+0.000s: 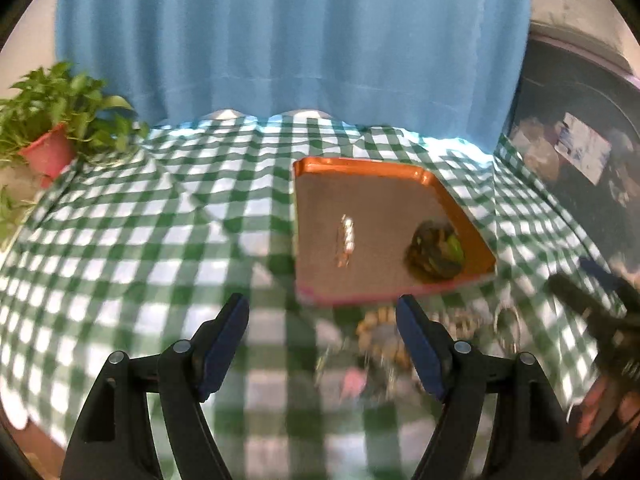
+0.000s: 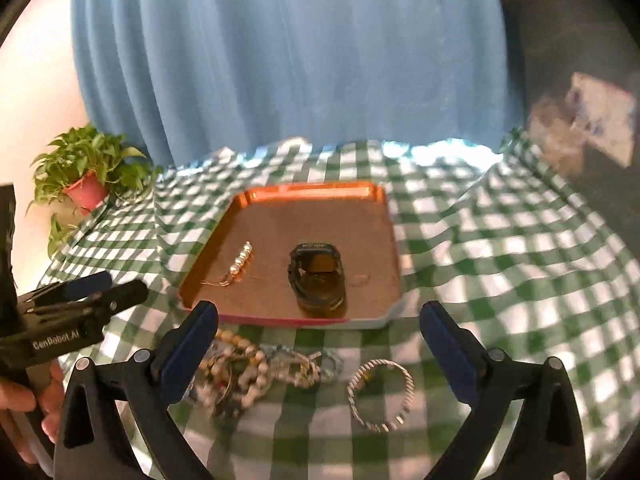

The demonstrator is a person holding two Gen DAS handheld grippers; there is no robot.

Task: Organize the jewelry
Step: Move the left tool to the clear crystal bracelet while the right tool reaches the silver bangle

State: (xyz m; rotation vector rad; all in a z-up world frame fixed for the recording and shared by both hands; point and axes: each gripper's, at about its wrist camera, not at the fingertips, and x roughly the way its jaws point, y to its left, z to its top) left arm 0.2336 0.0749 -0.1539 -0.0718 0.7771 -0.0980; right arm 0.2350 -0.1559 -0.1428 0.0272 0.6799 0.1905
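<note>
Both grippers are hanging over the near edge of the green checked tablecloth [image 2: 500, 240] with their blue-padded jaws spread wide and nothing between them: the right gripper [image 2: 320, 320] is framing the jewelry that is waiting to be sorted, and the left gripper [image 1: 322, 316] is sitting just to its side, released as well. Directly below the right one, a tangled heap of bead bracelets [image 2: 256, 372] is lying on the cloth just in front of the tray, with a twisted silver bangle [image 2: 380, 396] lying apart to its right. Behind them the orange tray [image 2: 312, 190] is holding two pieces: a dark wristwatch [image 2: 318, 278] standing on its strap near the front lip, and a pearl-and-gold piece [image 2: 238, 262] lying flat toward the left side, the two well apart. Most of the tray floor is sitting bare. Trouble is most likely coming from the heap, I judge: strands are overlapping, so pinching one may be dragging neighbours along or scattering beads across the cloth. Wrinkles in the cloth may be snagging a low fingertip, and a careless set-down near the front lip could be knocking the upright watch over. A potted plant [image 2: 86, 178] is standing far off at the left corner, out of harm.
</note>
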